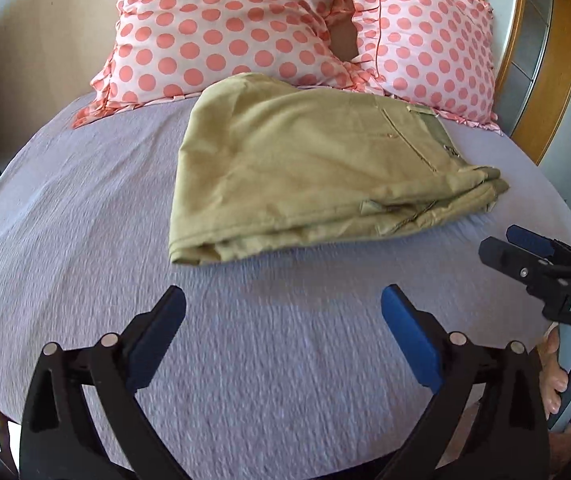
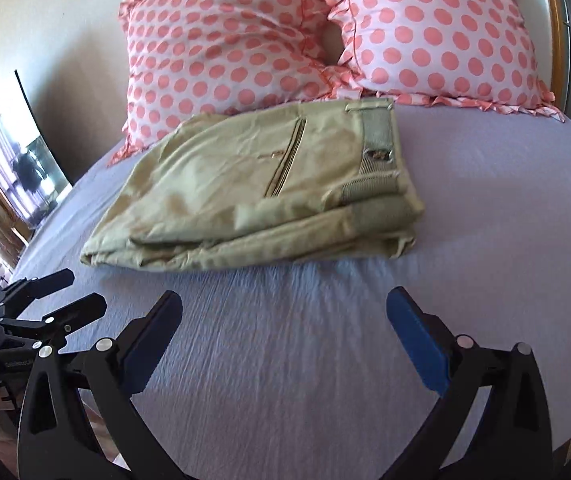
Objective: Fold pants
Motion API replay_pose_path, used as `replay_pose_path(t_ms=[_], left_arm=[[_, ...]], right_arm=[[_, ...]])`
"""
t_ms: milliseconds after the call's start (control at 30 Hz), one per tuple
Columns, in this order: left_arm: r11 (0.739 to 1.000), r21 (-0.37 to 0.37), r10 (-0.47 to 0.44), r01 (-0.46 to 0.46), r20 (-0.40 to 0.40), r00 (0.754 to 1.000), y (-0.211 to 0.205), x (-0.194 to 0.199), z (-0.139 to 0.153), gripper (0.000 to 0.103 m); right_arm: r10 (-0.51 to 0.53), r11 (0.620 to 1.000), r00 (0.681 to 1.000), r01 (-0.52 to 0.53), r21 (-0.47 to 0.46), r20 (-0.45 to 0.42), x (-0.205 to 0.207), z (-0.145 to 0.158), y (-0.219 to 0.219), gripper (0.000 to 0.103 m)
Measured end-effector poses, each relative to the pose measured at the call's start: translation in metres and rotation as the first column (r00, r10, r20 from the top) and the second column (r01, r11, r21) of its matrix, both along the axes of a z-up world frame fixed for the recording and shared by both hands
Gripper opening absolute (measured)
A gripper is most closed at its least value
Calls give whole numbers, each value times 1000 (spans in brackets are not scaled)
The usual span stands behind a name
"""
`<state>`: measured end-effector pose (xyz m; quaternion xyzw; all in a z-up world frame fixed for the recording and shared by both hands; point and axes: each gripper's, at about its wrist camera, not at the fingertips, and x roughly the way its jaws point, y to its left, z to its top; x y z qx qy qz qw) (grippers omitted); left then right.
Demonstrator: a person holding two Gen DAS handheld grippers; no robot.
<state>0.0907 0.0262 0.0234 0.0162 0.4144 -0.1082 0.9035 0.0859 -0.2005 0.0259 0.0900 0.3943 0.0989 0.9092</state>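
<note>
Khaki pants (image 1: 309, 168) lie folded into a compact stack on the lilac bed sheet (image 1: 85, 240), waistband to the right; they also show in the right wrist view (image 2: 253, 192). My left gripper (image 1: 283, 304) is open and empty, a little in front of the pants' near edge. My right gripper (image 2: 285, 306) is open and empty, also just short of the pants. The right gripper shows at the right edge of the left wrist view (image 1: 501, 242); the left gripper shows at the left edge of the right wrist view (image 2: 85, 288).
Two pink polka-dot pillows (image 1: 221, 28) (image 1: 425, 48) lean behind the pants against the wall. A wooden bed frame (image 1: 541, 80) runs along the right. A mirror or screen (image 2: 25, 168) stands at the left by the bed.
</note>
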Motion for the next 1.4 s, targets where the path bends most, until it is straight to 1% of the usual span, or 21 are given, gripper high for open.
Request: replay_pose_path(t_ms=[33,133,200,233,267,333,467,667,1400], left_arm=[[1000,8,10,-10,3,1000,0,-2,-3,98],[998,16,54,-54,-4,999,4,-4,-9,99],[998,9,64,-64,7,998,6,-6,-9,101],[997,16,72,-72,12,997,6,-7,-10,101],[996,31,78,-78,16,997,5,-8,-11,101],[992,86,87,-90,36,996,0,-10,-14,101],[992,64,105,-110,76,992,3,-17,-17,101],[990,60,116,-124,123,986,3,-22,-18,101],[991,61,111,-120,131,985,3,-22,-19,101]], right_arm=[[-3,1000,1000,3,-19,-8,0,-5,5,102],[-41,992,999,43,-121,21,-5,-7,19,102],[-50,985,999,53,-163,19,-6,-9,24,102],[-58,982,998,58,-179,9,-5,-12,26,102],[-64,977,998,66,-205,17,-6,-13,28,102],[-78,977,996,84,-194,36,-9,-15,27,102],[-90,975,993,102,-195,72,-12,-17,29,102],[-95,975,990,114,-190,109,-17,-18,29,102],[-92,975,989,112,-189,112,-17,-18,28,102]])
